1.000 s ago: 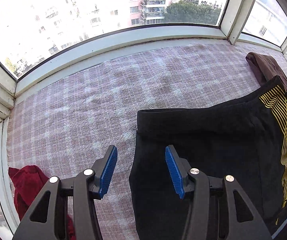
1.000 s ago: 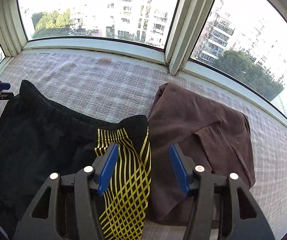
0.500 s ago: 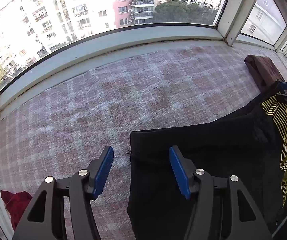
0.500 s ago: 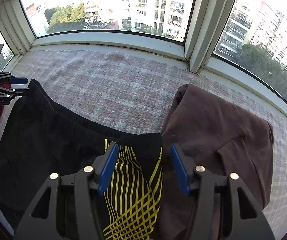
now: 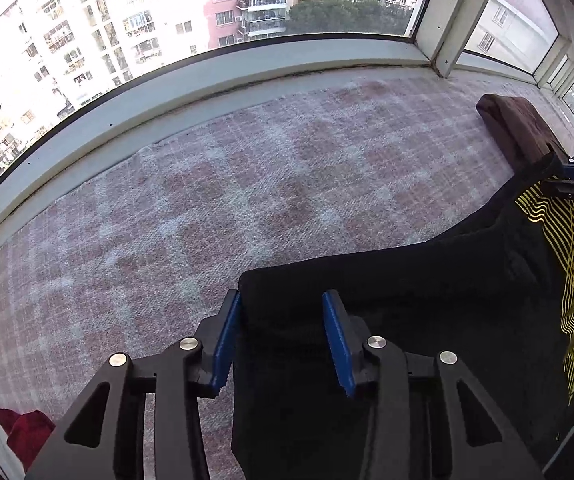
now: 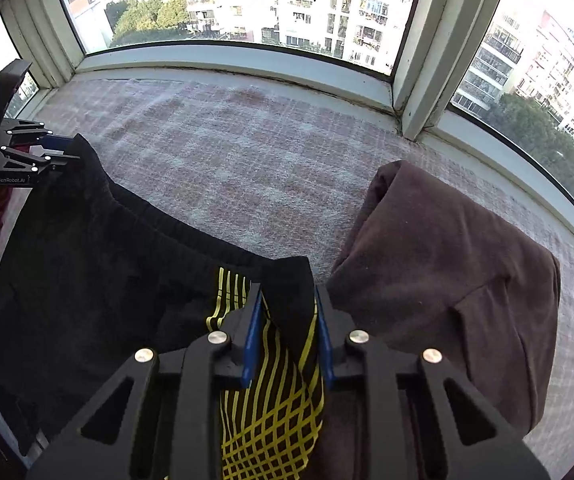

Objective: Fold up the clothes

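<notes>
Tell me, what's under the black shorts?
The pink checked blanket shows all around the black shorts and seems to run beneath them. At the striped end, their edge seems to lie over the brown garment. Whatever else is under them stays hidden.

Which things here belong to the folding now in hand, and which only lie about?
In use: black shorts with yellow lines; left gripper, closing at their left waistband corner; right gripper, closing on the right corner.

Lying about: folded brown garment; red garment; checked blanket.
</notes>
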The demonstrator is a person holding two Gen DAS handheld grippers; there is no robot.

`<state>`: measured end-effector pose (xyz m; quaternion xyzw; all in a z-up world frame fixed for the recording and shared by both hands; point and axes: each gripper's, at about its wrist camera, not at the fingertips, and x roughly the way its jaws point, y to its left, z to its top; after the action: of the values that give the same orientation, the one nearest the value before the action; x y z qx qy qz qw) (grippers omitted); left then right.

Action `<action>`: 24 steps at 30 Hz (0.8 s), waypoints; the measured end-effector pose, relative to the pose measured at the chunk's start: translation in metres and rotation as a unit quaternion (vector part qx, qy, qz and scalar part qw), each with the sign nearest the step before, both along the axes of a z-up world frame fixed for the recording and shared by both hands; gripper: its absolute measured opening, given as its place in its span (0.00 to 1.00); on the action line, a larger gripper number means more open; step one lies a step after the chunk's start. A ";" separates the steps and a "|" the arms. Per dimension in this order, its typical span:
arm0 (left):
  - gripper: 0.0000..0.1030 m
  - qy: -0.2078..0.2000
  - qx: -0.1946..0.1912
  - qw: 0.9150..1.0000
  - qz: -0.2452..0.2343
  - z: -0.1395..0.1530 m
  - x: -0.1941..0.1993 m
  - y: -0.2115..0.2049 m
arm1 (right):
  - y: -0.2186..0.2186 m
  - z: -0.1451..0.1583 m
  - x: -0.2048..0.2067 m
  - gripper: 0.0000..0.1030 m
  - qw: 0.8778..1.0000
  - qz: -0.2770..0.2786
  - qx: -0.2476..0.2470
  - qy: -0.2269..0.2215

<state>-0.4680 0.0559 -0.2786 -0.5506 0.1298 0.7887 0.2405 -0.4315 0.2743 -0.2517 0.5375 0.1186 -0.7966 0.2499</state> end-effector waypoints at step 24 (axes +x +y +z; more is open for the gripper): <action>0.10 0.138 0.008 0.985 0.102 0.081 0.005 -0.067 | -0.054 0.062 -0.021 0.11 0.992 0.027 -0.048 0.110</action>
<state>-0.4631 -0.0111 -0.1980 -0.4453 0.0983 0.8784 0.1431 -0.4529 0.2207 -0.1892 0.4304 0.1213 -0.8488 0.2821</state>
